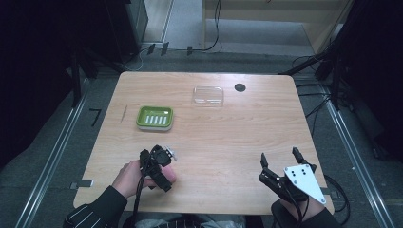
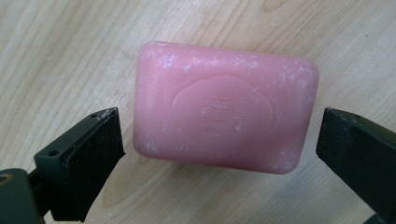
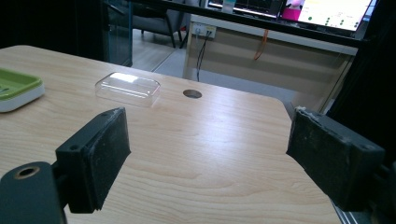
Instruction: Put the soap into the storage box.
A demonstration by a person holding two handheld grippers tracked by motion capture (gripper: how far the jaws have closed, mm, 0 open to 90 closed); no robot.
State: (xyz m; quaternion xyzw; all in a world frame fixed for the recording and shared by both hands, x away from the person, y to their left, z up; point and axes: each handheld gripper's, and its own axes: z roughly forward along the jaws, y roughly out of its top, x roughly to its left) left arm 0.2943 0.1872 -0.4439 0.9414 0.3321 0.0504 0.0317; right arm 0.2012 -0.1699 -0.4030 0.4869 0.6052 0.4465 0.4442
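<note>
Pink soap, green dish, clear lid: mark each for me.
pink soap [image 2: 224,119]: left gripper view, on the stamped oval at the middle of its top face.
green dish [image 1: 139,118]: high view, on its left rim.
clear lid [image 3: 127,87]: right gripper view, on its flat top.

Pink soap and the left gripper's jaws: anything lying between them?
No. In the left gripper view, only bare table shows between each jaw and the pink soap.
</note>
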